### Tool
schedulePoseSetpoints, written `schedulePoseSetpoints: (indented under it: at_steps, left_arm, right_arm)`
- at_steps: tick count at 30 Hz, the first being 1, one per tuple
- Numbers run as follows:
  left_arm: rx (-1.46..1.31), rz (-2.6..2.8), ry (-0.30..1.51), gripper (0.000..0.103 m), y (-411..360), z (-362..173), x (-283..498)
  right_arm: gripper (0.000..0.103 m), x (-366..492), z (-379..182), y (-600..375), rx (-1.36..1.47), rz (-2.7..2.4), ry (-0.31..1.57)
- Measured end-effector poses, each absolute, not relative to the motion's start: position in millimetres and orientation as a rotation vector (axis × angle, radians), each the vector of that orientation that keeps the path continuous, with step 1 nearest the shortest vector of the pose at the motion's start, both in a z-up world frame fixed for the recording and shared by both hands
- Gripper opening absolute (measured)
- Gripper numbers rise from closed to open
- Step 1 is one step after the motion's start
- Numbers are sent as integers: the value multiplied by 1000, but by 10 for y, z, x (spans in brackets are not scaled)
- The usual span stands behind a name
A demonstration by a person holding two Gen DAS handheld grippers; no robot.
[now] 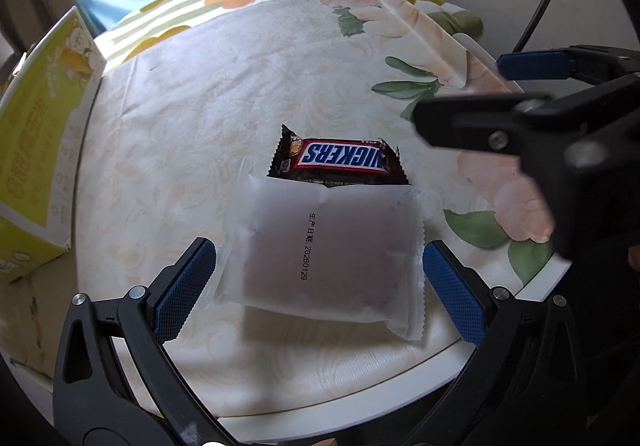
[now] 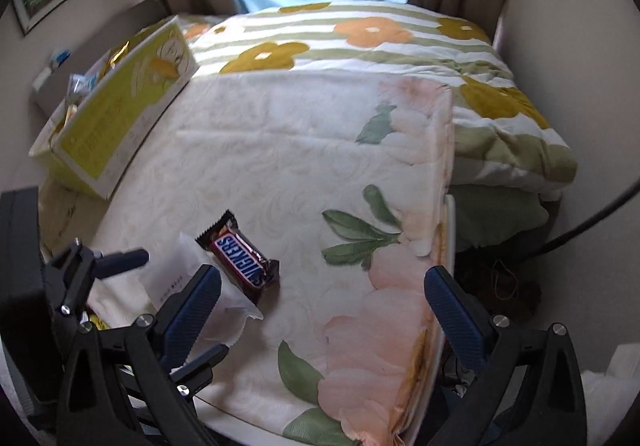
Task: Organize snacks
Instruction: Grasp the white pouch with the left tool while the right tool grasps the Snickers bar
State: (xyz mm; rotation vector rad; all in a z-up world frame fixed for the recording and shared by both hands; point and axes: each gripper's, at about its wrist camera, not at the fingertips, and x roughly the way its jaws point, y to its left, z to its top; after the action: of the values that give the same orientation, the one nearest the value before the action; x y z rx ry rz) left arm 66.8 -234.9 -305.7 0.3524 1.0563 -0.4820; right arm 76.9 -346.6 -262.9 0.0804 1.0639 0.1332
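A frosted white snack packet lies on the cloth-covered table, partly over a Snickers bar behind it. My left gripper is open, its blue pads on either side of the packet without touching it. My right gripper is open and empty above the floral cloth, to the right of the Snickers bar and the packet. The right gripper also shows in the left wrist view at the right. The left gripper shows in the right wrist view at the lower left.
A yellow-green cardboard box holding several snacks stands at the table's left edge; it also shows in the left wrist view. A flowered quilt lies behind the table. The table's edge drops off at the right.
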Motion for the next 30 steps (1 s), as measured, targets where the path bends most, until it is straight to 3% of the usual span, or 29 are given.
schedulePoseSetpoints:
  at_steps: [15,20,23,28,30]
  left_arm:
    - [389,-486,1109,103,-2427,-3224,853]
    - [368,-525,1122,83,-2360,-3207,862]
    - [382,-542,1118,77,-2363,-3165,827]
    - [378,-530,1134,76,-2248,-3132,821]
    - [352,-517,1147,75,-2128,-3114,842]
  right_arm:
    - [101,1010,-2833,-3374,27,275,1087]
    - [100,1076,-2875,-3345,-13,318,1101]
    - [94,1099,-2912,-3306,-34,346,1112]
    - [76,1124,-2959,-3265,-43,400,1120]
    - [73,1118,-2963,-3239,-52,420,1118]
